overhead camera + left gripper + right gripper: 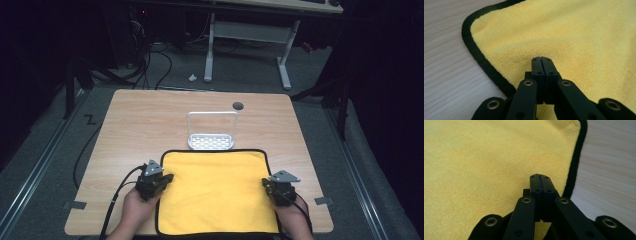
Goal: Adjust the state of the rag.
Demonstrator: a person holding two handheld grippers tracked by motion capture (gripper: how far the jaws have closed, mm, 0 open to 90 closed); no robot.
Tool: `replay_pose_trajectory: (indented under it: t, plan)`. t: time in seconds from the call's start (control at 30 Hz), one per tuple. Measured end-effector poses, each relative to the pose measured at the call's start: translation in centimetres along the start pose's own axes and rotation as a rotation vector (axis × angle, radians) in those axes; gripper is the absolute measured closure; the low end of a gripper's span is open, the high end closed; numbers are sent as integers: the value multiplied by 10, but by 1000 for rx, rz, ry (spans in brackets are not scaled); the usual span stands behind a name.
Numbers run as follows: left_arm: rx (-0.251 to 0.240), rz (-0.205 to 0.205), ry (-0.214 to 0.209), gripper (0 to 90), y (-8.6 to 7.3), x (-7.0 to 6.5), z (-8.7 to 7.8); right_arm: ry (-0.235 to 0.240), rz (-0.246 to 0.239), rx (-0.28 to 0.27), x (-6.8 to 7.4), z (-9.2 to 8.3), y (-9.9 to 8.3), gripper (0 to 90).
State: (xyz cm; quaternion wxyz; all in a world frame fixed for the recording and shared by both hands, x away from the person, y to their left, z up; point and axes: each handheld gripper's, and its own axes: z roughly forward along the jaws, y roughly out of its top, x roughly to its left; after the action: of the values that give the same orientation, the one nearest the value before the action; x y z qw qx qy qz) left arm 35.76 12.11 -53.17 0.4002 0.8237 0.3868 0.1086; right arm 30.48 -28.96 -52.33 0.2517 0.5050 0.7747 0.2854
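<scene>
A yellow cloth (217,192) with a black border is lying flat on the near half of the wooden table (140,120). The left gripper (167,178) is resting at the cloth's left edge, and in the left gripper view its jaws are pressed together over the yellow fabric (564,37), with nothing between them. The right gripper (266,186) is sitting at the right edge, jaws also pressed together above the cloth (486,157). A small white rack (211,135) is standing just behind the cloth.
</scene>
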Motion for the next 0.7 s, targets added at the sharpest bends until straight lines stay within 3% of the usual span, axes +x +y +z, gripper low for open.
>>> replay_pose_trajectory:
  t: [0.1,0.2,0.33,0.47,0.6,0.7]
  plan:
    - [-2,23,-14,887,5,-10,9,-44,31,1,-17,-6,-8,900]
    - [-7,21,-22,887,8,-13,13,-55,52,-6,-24,-10,-14,900]
    - [-8,-6,-40,831,10,-10,13,-41,84,-24,-26,-11,-16,811]
    - [-49,-11,-5,726,11,-2,5,-28,93,-77,-25,-18,-14,739]
    - [-72,-75,6,612,17,15,0,-14,85,-110,-18,-23,-10,708]
    - [-106,-127,23,574,19,30,-2,16,37,-102,-7,-21,-7,722]
